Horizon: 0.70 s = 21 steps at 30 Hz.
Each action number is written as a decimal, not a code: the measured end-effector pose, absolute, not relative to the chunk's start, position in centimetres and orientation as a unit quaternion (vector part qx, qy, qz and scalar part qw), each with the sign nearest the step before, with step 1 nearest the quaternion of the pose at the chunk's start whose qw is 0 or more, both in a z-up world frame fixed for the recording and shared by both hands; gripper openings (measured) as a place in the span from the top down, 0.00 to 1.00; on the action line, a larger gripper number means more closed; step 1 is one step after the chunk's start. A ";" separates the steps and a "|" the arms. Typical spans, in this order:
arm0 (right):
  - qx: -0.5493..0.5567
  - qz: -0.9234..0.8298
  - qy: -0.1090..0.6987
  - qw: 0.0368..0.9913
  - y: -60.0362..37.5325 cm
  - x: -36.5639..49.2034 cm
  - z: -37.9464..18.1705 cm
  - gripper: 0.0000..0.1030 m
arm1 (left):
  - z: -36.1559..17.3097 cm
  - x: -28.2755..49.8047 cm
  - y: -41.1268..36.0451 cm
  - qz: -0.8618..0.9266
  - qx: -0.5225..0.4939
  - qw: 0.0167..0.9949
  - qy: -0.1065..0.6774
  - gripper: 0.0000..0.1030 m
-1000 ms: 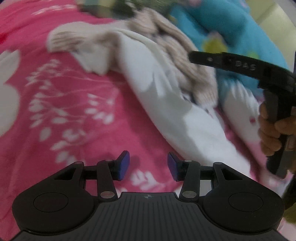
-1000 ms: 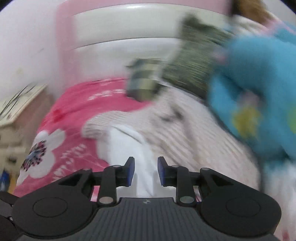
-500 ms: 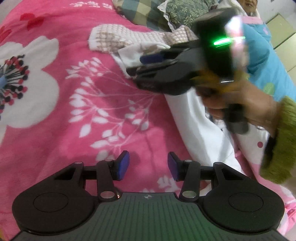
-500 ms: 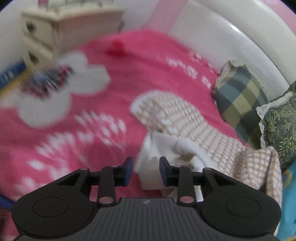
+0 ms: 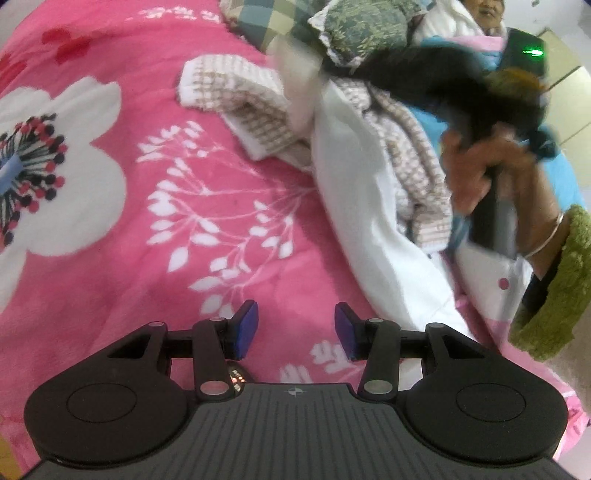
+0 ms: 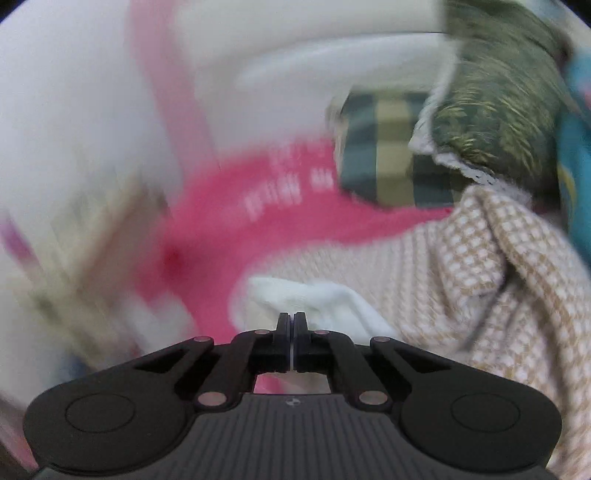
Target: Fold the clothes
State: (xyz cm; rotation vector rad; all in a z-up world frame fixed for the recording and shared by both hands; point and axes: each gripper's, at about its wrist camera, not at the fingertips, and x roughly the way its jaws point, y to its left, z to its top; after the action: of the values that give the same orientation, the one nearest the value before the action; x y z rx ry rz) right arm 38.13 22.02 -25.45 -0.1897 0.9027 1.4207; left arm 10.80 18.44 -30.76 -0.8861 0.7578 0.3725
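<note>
- No readable writing; white marks on the pink blanket point(image 5: 110, 258) are blurred.
- Left gripper point(image 5: 295, 330) part-open, empty.
- Right gripper point(image 6: 291, 325) pinches the white cloth point(image 6: 314, 299) (checked garment point(image 6: 498, 280) beside), near 2 pillows point(image 5: 332, 26).

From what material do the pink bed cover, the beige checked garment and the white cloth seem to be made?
Pink bed cover: looks like soft fleece, matt and fuzzy, with a printed white flower pattern.
Beige checked garment: seems a knitted or waffle-woven fabric; small raised squares show and it hangs in soft folds.
White cloth, pinched in the shut right gripper: probably a smooth cotton lining, matt; blur leaves it open.
</note>
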 end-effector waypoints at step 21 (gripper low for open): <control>0.125 0.599 0.461 0.643 22.4 42.8 -25.0 0.98 | -32.1 10.5 20.5 0.183 -0.439 0.805 0.354 0.56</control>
State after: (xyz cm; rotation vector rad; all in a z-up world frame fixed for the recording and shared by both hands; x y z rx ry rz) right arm 42.78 22.45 -25.04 0.2843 1.0494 1.3634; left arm 10.54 20.52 -32.11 -0.9392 0.7583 0.3914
